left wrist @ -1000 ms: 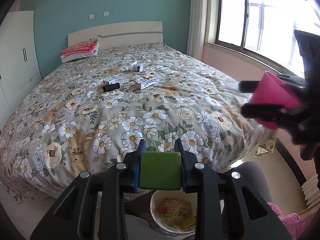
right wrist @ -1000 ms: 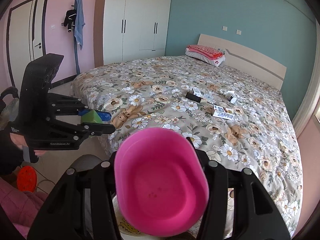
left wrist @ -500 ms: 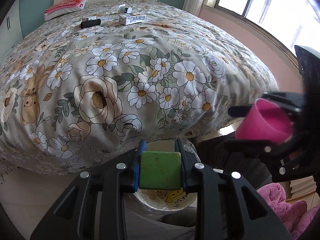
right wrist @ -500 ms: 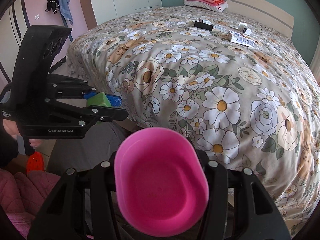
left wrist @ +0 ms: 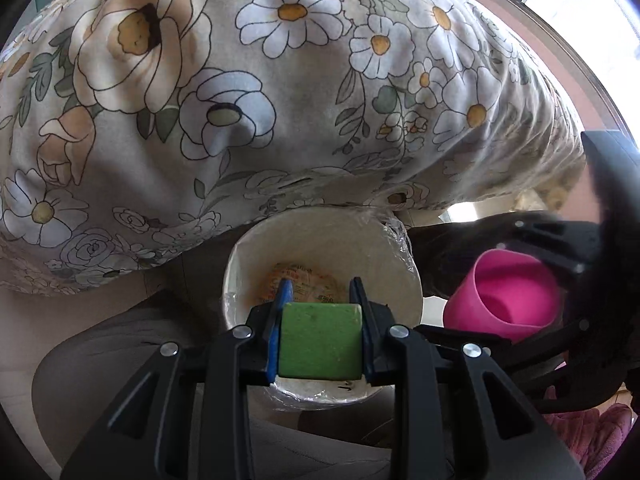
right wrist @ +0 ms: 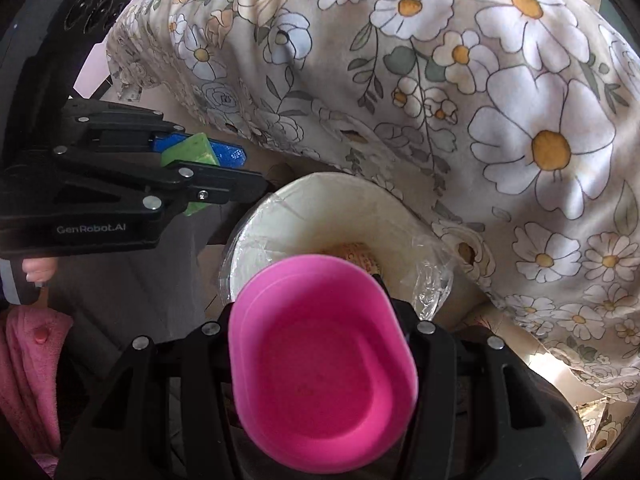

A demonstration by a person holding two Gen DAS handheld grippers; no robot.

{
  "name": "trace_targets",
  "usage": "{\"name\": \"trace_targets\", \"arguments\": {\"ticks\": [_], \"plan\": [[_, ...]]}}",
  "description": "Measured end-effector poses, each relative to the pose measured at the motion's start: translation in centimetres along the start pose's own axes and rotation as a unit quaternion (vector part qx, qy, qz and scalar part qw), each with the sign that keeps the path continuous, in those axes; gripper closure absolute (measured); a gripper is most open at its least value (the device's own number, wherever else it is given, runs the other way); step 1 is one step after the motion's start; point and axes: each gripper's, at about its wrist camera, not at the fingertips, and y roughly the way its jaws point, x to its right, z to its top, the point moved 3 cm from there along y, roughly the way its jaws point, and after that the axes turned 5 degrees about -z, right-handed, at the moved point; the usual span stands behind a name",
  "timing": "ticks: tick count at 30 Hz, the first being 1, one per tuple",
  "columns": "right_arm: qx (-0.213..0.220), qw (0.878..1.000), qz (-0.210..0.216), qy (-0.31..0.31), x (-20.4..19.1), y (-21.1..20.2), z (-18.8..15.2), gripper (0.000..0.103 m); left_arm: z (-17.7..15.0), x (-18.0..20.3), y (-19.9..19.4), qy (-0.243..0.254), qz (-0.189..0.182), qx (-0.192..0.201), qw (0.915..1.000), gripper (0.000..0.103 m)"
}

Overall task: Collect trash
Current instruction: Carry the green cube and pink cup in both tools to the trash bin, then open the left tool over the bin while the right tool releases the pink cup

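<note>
My left gripper (left wrist: 321, 300) is shut on a green sponge block (left wrist: 320, 340) and holds it over the near rim of a white trash bin (left wrist: 240, 256) lined with clear plastic. The bin stands on the floor at the foot of the bed and has a printed wrapper (left wrist: 304, 280) at its bottom. My right gripper (right wrist: 316, 300) is shut on a pink cup (right wrist: 320, 368), squeezed oval, just above the bin's (right wrist: 320, 200) near edge. The cup (left wrist: 508, 292) shows to the right of the bin in the left wrist view. The left gripper (right wrist: 224, 168) with the sponge (right wrist: 192, 150) shows at left in the right wrist view.
The floral bedspread (left wrist: 280, 80) hangs over the bed's end right behind the bin (right wrist: 480, 100). Grey trousers (left wrist: 120, 340) and pink fabric (right wrist: 32, 360) lie close around the bin. A window (left wrist: 580, 0) is at the upper right.
Both grippers have come down and tilted towards the floor, from facing across the bed to hovering over the bin. Both still hold their objects.
</note>
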Motion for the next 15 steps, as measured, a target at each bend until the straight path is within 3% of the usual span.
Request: {"name": "trace_targets", "arguments": {"ticks": [15], "plan": [[-0.12,0.991,0.035,0.05,0.5,9.6,-1.4,0.051,-1.1,-3.1,9.1,-0.092,-0.019,-0.093,0.9912,0.071]]}}
